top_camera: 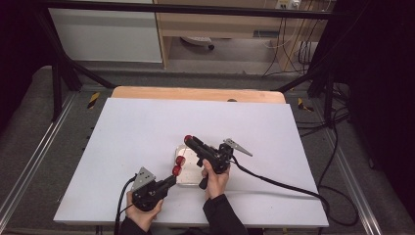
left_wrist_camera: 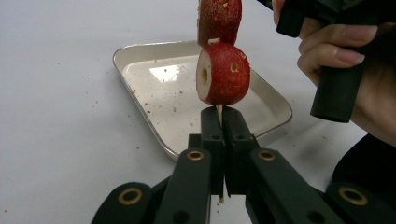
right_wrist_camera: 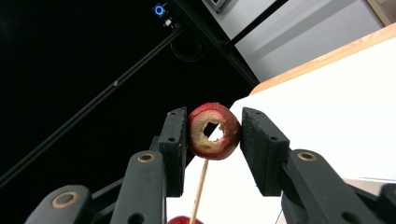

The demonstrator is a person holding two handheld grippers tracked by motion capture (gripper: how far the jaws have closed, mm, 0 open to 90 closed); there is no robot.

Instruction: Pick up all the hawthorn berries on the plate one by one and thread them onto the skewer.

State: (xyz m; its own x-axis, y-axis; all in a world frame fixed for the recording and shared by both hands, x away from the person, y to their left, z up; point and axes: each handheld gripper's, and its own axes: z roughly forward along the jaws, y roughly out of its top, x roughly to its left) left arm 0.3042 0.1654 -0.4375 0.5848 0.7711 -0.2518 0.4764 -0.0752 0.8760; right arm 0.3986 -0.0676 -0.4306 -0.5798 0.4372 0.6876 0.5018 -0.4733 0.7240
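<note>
1. The white table (top_camera: 147, 142) carries a shallow metal tray (left_wrist_camera: 140, 88), which lies just under and between the two grippers.
2. The left gripper (left_wrist_camera: 219, 123) has its jaws pinched tight on the bare lower end of a thin wooden skewer (right_wrist_camera: 200, 189), holding it up over the tray.
3. Two red fruits (left_wrist_camera: 223, 73) are threaded on the skewer above the left jaws.
4. The right gripper (right_wrist_camera: 214, 133) clamps a third, cored red fruit piece (right_wrist_camera: 214, 131) at the skewer's far tip, jaws part-way in on its sides.
5. The step in hand looks to be pulling this top piece off the skewer. The next move probably calls for drawing the right gripper straight along the stick while the left holds firm, then letting go over the tray.
</note>
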